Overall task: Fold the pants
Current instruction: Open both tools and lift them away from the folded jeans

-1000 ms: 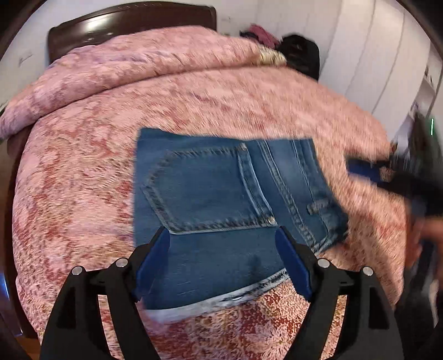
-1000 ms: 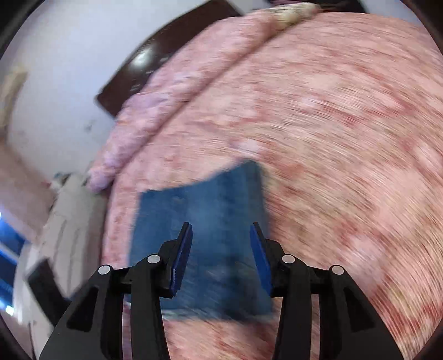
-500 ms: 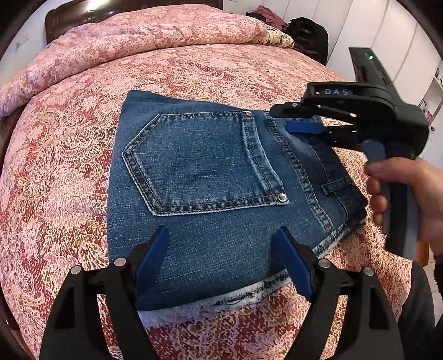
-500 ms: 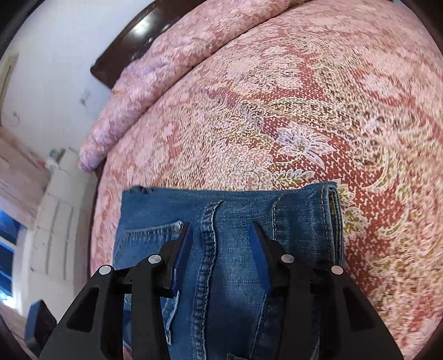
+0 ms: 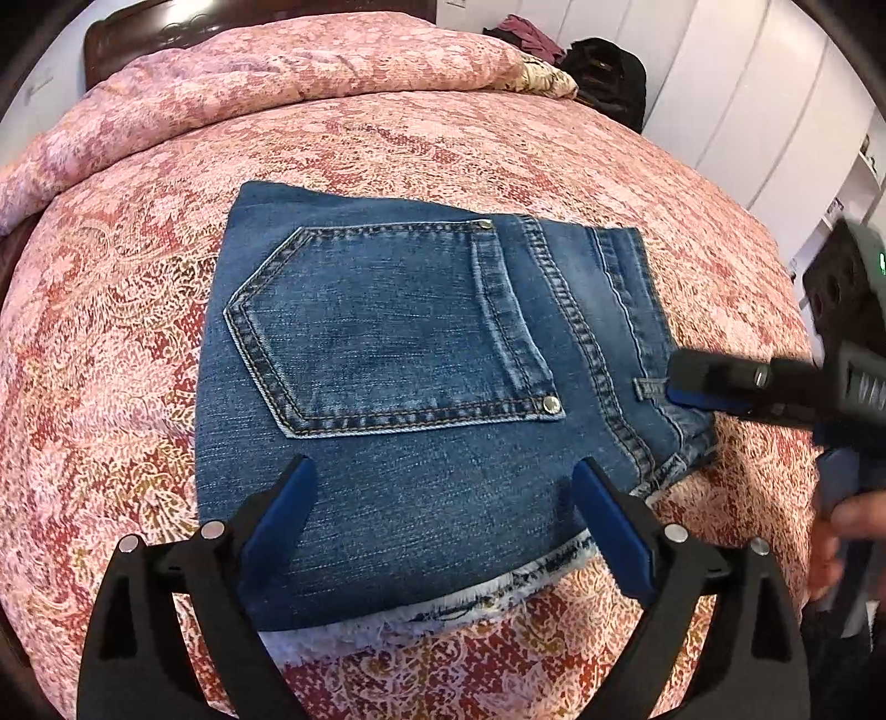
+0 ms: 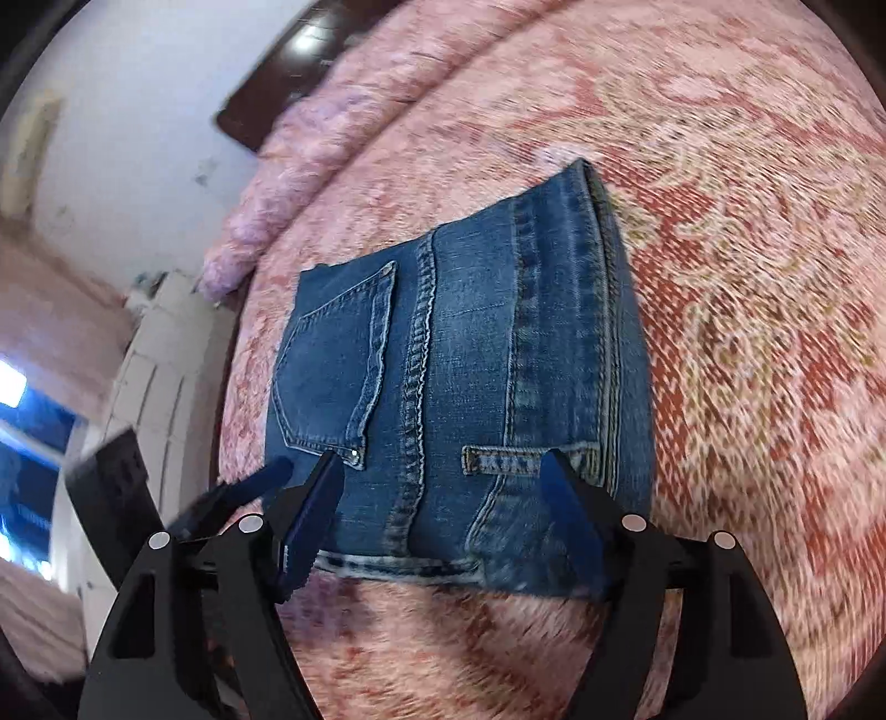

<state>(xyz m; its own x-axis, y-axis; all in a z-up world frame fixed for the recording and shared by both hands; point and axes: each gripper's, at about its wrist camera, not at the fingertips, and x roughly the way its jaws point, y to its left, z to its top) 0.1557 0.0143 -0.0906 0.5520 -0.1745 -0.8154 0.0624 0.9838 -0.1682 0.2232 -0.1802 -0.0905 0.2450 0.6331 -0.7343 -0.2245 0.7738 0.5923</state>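
Observation:
The folded blue jeans point(image 5: 398, 343) lie flat on the pink patterned bedspread point(image 5: 111, 310), back pocket point(image 5: 387, 327) up and frayed hem point(image 5: 443, 603) nearest me. My left gripper point(image 5: 443, 465) hovers over the near edge, its jaws opening wide, with denim beneath them and nothing pinched. In the right wrist view the jeans point(image 6: 470, 360) show a belt loop point(image 6: 498, 461). My right gripper point(image 6: 440, 459) sits above that near edge, its jaws also opening and gripping nothing. One of its fingers point(image 5: 698, 382) reaches over the jeans' right edge, with a hand point(image 5: 847, 515) behind it.
A rolled pink quilt point(image 5: 277, 72) and a dark wooden headboard point(image 5: 138, 33) are at the far end of the bed. A black bag point(image 5: 603, 72) and white wardrobe doors point(image 5: 747, 83) stand at the back right. White furniture point(image 6: 160, 354) stands beside the bed's left side.
The right gripper has dropped from above the jeans' far right to their right edge and its jaws have spread. The left gripper's jaws stand a little wider. The jeans have not moved.

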